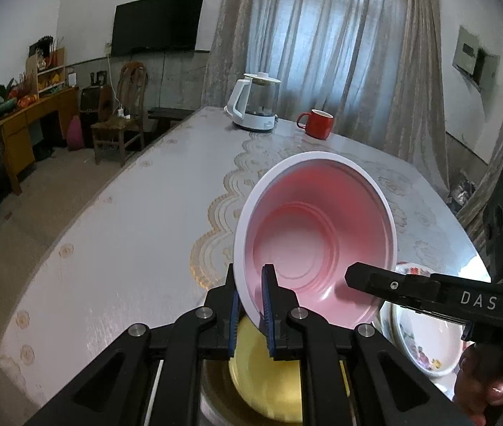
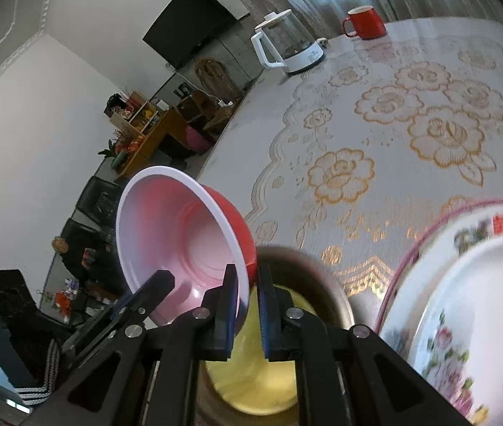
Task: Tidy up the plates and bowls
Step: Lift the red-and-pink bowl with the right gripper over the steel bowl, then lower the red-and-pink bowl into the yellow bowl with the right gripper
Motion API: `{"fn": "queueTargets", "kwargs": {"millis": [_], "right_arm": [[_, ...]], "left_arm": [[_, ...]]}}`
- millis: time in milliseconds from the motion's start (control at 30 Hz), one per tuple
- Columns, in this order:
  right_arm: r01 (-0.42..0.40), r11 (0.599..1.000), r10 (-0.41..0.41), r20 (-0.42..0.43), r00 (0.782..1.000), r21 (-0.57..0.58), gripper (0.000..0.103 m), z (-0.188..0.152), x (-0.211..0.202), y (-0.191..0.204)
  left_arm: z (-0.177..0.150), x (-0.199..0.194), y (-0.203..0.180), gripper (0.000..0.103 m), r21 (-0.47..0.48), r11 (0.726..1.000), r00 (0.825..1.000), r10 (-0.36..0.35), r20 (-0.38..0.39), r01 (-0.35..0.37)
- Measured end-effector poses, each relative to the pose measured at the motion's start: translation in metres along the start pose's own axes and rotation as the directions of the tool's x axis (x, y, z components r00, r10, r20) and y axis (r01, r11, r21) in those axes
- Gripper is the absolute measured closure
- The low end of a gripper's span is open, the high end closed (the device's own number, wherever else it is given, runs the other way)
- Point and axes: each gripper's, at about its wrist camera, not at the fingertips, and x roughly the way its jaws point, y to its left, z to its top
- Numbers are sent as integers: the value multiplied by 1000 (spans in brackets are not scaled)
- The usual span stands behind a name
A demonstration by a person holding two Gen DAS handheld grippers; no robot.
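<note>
Both grippers, left gripper (image 1: 251,305) and right gripper (image 2: 246,314), are clamped on the rim of one red bowl (image 1: 318,238), held tilted above a yellow bowl (image 1: 269,383).

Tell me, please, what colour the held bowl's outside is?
Red outside, pink inside with a white rim; right wrist view.

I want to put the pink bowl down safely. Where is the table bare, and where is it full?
Bare: the wide cloth between the pink bowl and the kettle and red mug, and left toward the table edge. Crowded: near corner, with the yellow bowl and flowered plates.
</note>
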Motion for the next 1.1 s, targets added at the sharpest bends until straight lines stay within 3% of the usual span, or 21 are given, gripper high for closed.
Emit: {"fn": "queueTargets", "kwargs": {"millis": [467, 1100], "right_arm": [[-33, 998, 33, 0, 999, 60, 92, -36, -14, -6], [39, 998, -36, -69, 997, 42, 91, -57, -11, -12]], "left_arm": [[-29, -16, -3, 91, -4, 1000, 1000, -20, -22, 20], [-53, -16, -3, 91, 17, 999, 997, -26, -71, 28]]}}
